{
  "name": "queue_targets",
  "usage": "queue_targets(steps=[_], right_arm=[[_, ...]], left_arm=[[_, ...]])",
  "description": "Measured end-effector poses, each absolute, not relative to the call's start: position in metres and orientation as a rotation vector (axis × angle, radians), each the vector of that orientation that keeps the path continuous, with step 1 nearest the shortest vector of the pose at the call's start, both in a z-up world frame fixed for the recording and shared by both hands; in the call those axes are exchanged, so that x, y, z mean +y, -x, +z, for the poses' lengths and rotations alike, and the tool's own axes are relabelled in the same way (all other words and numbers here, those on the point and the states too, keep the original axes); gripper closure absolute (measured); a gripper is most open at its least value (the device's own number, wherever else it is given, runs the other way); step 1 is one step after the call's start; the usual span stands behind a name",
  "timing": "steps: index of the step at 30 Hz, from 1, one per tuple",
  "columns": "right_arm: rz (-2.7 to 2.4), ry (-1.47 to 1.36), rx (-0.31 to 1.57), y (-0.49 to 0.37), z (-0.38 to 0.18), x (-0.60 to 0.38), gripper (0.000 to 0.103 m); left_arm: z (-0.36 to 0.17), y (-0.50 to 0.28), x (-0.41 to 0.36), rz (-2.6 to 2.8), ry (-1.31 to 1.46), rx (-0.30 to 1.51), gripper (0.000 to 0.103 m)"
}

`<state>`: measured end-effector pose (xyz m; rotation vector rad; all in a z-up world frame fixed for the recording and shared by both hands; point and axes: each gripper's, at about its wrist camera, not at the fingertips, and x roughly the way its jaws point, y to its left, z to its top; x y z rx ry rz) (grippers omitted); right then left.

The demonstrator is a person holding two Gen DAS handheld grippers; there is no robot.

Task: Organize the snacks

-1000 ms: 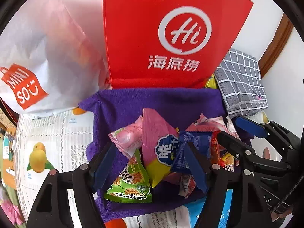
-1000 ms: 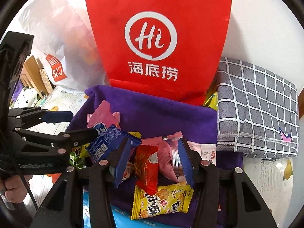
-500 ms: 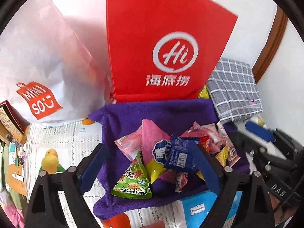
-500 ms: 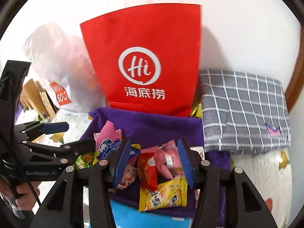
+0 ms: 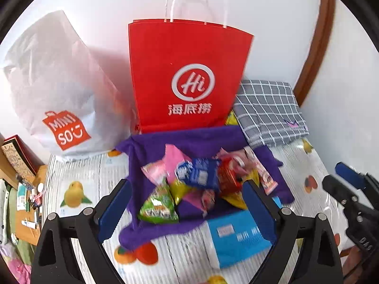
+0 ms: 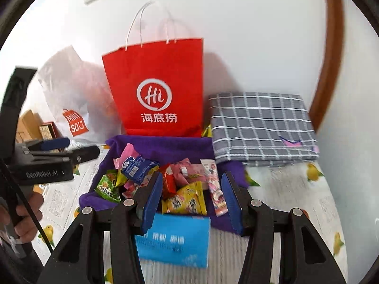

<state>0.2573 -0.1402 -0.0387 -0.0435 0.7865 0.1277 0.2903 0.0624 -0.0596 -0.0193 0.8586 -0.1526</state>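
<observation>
A pile of snack packets (image 5: 199, 182) lies on a purple cloth (image 5: 180, 142), with a blue packet (image 5: 201, 174) on top, a green packet (image 5: 157, 209) at the front left and a yellow one (image 6: 186, 201) at the front. The pile also shows in the right wrist view (image 6: 165, 179). My left gripper (image 5: 187, 210) is open and empty, pulled back in front of the pile. My right gripper (image 6: 191, 198) is open and empty, also short of the pile. A red paper bag (image 5: 187, 75) stands upright behind the cloth.
A white plastic Miniso bag (image 5: 59, 94) stands left of the red bag. A folded grey checked cloth (image 5: 270, 108) lies at the right. A blue pack (image 5: 236, 234) lies in front of the purple cloth on the fruit-print table cover (image 5: 78, 189). Walls close behind.
Both grippers have drawn back and up from the pile, so the whole red bag with its handles now shows. The blue packet lies on the pile, free of any gripper.
</observation>
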Motion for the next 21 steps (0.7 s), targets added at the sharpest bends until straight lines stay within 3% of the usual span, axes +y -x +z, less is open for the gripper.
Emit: queue_targets(steps=[11, 13, 17, 21], right_arm=[[0.125, 0.022, 0.794, -0.176, -0.023, -0.143, 0.047], [0.111, 0.024, 0.779, -0.160, -0.024, -0.147, 0.035], [0.069, 0.049, 0.752, -0.137, -0.026, -0.151, 0.021], [0.063, 0.050, 0.740, -0.114, -0.031, -0.155, 0.017]], left_arm=[[-0.061, -0.202, 0.042, -0.182, -0.021, 0.831, 0.007], [-0.063, -0.186, 0.042, -0.167, -0.021, 0.830, 0.007], [-0.065, -0.159, 0.043, -0.145, -0.007, 0.826, 0.007], [-0.063, -0.133, 0.042, -0.115, -0.027, 0.801, 0.007]])
